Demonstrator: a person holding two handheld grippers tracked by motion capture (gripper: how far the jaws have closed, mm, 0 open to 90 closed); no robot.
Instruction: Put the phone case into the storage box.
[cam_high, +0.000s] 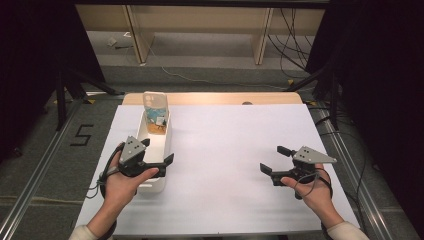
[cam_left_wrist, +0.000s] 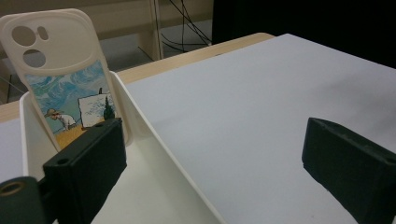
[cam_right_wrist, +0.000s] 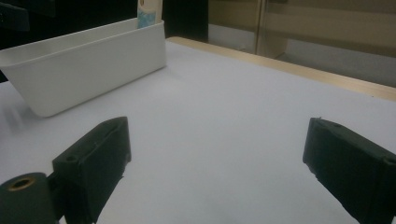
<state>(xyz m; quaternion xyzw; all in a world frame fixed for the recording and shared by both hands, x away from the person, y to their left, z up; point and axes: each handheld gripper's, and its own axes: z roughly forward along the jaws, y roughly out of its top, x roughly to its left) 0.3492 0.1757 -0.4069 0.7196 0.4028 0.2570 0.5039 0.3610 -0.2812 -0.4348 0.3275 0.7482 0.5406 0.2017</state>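
- White sheet (cam_high: 225, 165) covers the table across the middle of the high view; a strip of bare wood (cam_high: 215, 98) shows along its far edge.
- Most of the sheet is open: a wide bare stretch runs from the centre to the right edge of the sheet.
- A long, narrow white tray (cam_high: 161, 145) sits left of centre in the high view, running away from the person, its far end near the wooden strip.
- A phone case (cam_high: 154, 106) stands upright in the far end of the tray, leaning against the end wall. It is cream, with camera cut-outs at the top and a painted scene of blue sky and a figure in a hat below.
- The left gripper (cam_high: 159, 156), at the lower left of the high view, hovers over the near part of the tray. Its jaws stand wide apart and hold nothing: in the left gripper view one jaw is above the tray's inside and the other above the sheet, with the tray's side wall between them.
- The right gripper (cam_high: 276, 159), at the lower right of the high view, is over bare sheet, well apart from the tray. Its jaws are also spread wide and empty.
- Beyond the table lie a grey floor, loose cables (cam_high: 292, 35) and pale wooden furniture legs; dark curtains fill both upper corners.
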